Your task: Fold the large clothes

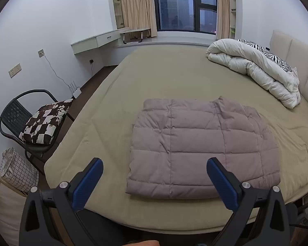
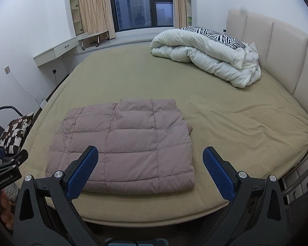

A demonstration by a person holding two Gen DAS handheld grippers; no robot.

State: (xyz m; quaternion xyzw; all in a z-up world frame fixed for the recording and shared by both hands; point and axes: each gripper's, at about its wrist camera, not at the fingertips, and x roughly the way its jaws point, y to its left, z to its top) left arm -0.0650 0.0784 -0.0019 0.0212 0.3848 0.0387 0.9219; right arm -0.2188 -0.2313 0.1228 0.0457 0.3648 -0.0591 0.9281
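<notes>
A mauve quilted down jacket (image 1: 203,149) lies folded into a flat rectangle near the front edge of the bed (image 1: 154,78); the right wrist view shows the jacket (image 2: 123,143) left of centre. My left gripper (image 1: 155,164) hangs open above the front edge, its blue pads empty, the folded jacket between and beyond them. My right gripper (image 2: 149,152) is open too and holds nothing, hovering over the jacket's near right part. The left gripper's body (image 2: 6,168) shows at the far left of the right wrist view, held by a hand (image 2: 2,209).
A white duvet (image 2: 207,55) with a zebra-print pillow (image 2: 213,33) is bundled at the bed's far right by the padded headboard (image 2: 277,47). Left of the bed stand a black chair (image 1: 20,119) with a checkered cushion (image 1: 45,121) and a laundry basket (image 1: 18,170).
</notes>
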